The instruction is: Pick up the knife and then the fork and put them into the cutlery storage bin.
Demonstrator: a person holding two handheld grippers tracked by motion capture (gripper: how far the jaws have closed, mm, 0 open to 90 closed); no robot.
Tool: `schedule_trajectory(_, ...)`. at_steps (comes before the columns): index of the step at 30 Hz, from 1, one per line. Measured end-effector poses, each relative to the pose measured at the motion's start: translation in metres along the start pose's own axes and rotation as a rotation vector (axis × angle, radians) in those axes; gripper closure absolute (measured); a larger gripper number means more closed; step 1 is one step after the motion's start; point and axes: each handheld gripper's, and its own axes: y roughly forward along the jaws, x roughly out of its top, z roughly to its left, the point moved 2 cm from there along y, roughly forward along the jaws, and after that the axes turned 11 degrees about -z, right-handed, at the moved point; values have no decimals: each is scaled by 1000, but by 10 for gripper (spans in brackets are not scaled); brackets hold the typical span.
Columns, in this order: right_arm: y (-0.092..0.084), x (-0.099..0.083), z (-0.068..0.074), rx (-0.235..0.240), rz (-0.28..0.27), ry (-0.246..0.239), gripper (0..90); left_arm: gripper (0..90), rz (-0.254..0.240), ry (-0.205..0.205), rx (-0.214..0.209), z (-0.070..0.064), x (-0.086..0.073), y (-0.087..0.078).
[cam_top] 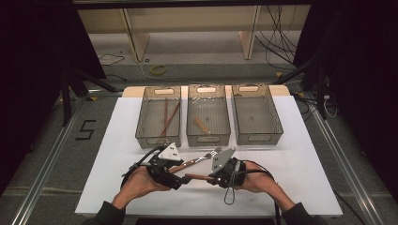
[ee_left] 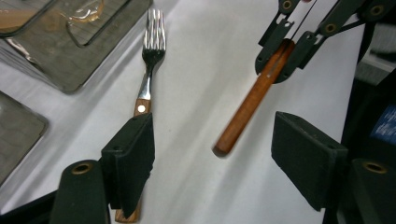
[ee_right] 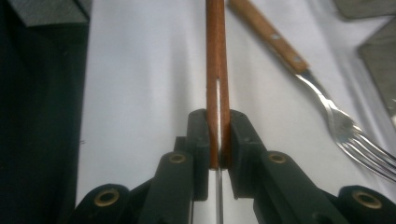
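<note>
Scene: white table (cam_top: pixel 117 154), three clear bins along the far edge — left bin (cam_top: pixel 158 117) holds chopsticks (cam_top: pixel 168 117), middle bin (cam_top: pixel 208 115) holds one small wooden piece (cam_top: pixel 202 124), right bin (cam_top: pixel 256 114) looks empty.
Held item: wooden-handled utensil (ee_left: pixel 250 105), likely a knife — a thin metal edge runs into the handle in the right gripper view (ee_right: pixel 217 70); I can't see the blade itself.
Right gripper (cam_top: pixel 217 177): jaws pressed together on the utensil near where handle meets metal; the free handle end points toward the left gripper.
Left gripper (cam_top: pixel 176 180): jaws well apart, nothing between the pads; handle end sits ahead of the gap, not inside it.
Fork (cam_top: pixel 199 160): flat on the table between grippers and bins, tines toward the middle bin. In the left gripper view its handle passes under the left-hand jaw (ee_left: pixel 144 100).
Step, my read: a hand-to-hand pass, with the right gripper alone carrying the utensil.
Do it well: lift clear of the fork before swinging — it lies in the path. Keep the grip square so the thin handle can't pivot. Lower into the bin before opening, don't drop from height.
Risk: left jaw nudging the fork handle.
</note>
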Motion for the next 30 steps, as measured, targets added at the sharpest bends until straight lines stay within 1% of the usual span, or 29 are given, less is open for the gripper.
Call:
schedule_trajectory(1,-2,-1,-3,-13,-9,16,811,267,-3,4,12,1,0,0)
schedule_trajectory(2,-4,-2,-5,-21,-13,24,811,258,-14,-6,16,1,-1,0)
schedule_trajectory(4,-7,-4,-8,-33,-22,41,811,248,-20,-7,22,3,-1,0)
schedule_trajectory(6,-10,-5,-11,-41,-28,53,811,230,-42,-24,38,4,-2,0)
schedule_trajectory(8,-11,-6,-13,-49,-34,65,811,219,-64,-31,50,6,-2,-2)
schedule_trajectory(9,-12,-6,-14,-50,-34,64,811,214,-89,-42,64,7,-3,-3)
schedule_trajectory(11,-14,-7,-16,-56,-39,78,811,210,-106,-50,74,9,-4,-5)
schedule_trajectory(13,-16,-8,-18,-69,-43,92,811,202,-136,-68,99,12,-5,-6)
schedule_trajectory(15,-20,-9,-21,-85,-56,110,811,200,-142,-86,108,14,-7,-7)
schedule_trajectory(17,-24,-10,-24,-102,-63,130,811,198,-166,-100,128,17,-9,-7)
schedule_trajectory(18,-25,-11,-26,-110,-68,136,811,197,-179,-116,132,18,-10,-8)
schedule_trajectory(20,-29,-11,-29,-122,-81,157,811,197,-191,-125,146,19,-11,-8)
schedule_trajectory(21,-31,-12,-31,-135,-88,169,811,197,-197,-129,152,20,-12,-8)
schedule_trajectory(24,-36,-12,-36,-154,-105,196,811,193,-197,-136,160,21,-15,-9)
schedule_trajectory(26,-40,-12,-40,-177,-112,218,811,193,-205,-142,174,22,-17,-8)
schedule_trajectory(27,-43,-12,-43,-186,-122,234,811,191,-211,-144,181,22,-18,-8)
schedule_trajectory(30,-48,-12,-50,-206,-147,261,811,191,-230,-160,198,24,-20,-10)
